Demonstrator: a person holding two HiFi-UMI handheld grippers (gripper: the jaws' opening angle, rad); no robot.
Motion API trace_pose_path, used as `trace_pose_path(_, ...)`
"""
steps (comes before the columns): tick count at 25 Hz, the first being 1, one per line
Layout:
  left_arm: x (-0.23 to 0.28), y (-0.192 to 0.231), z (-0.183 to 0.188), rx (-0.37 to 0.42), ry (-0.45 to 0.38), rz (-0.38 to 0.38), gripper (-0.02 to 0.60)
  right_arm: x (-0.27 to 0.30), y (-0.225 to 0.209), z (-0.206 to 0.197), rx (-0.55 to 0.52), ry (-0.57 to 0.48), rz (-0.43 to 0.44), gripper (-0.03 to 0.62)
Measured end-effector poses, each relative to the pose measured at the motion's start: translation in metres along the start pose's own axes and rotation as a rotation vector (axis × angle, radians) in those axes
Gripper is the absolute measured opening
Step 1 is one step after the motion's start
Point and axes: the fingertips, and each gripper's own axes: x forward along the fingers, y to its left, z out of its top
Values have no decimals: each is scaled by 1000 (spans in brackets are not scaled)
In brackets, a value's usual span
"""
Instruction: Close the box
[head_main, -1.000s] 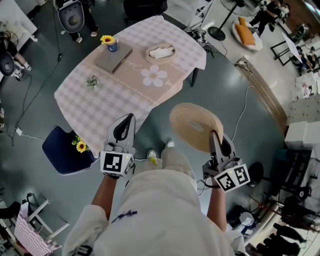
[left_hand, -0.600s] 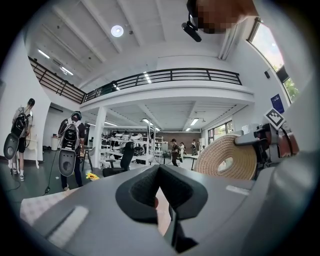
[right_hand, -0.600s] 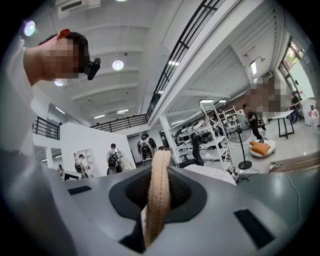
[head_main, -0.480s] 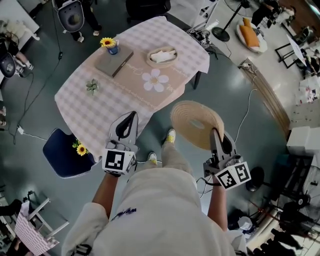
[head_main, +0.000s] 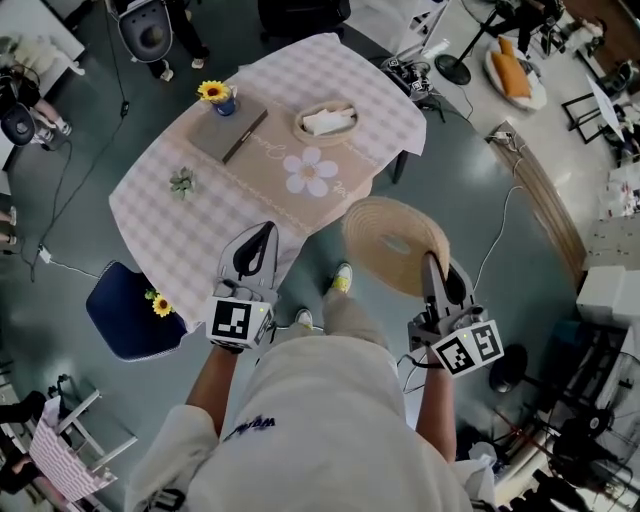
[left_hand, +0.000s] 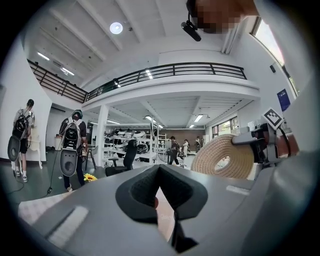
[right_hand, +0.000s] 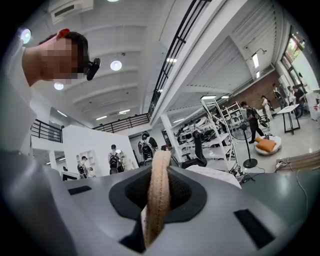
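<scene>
A round woven basket (head_main: 325, 120) with something white inside stands open on the far side of a checked table (head_main: 200, 240). Its flat round woven lid (head_main: 395, 245) hangs over the floor, short of the table's near right corner. My right gripper (head_main: 432, 262) is shut on the lid's near rim. In the right gripper view the lid's edge (right_hand: 159, 195) stands upright between the pads. My left gripper (head_main: 262, 232) hovers at the table's near edge, shut and holding nothing. The left gripper view shows its jaws (left_hand: 159, 172) together and the lid (left_hand: 222, 157) off to the right.
On the table lie a grey book (head_main: 228, 122), a sunflower in a blue vase (head_main: 215, 92), a flower-shaped mat (head_main: 310, 172) and a small sprig (head_main: 181, 183). A blue chair (head_main: 125, 310) stands at the near left. Cables run over the floor; people stand beyond the table.
Both grippers have moved forward toward the table as the person steps on. The lid stays gripped in the right gripper.
</scene>
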Motion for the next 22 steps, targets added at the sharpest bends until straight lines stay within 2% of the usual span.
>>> trace_pose_path(22,123,1,12,-8,33,125,2,104,-103,46,21,48,147,44)
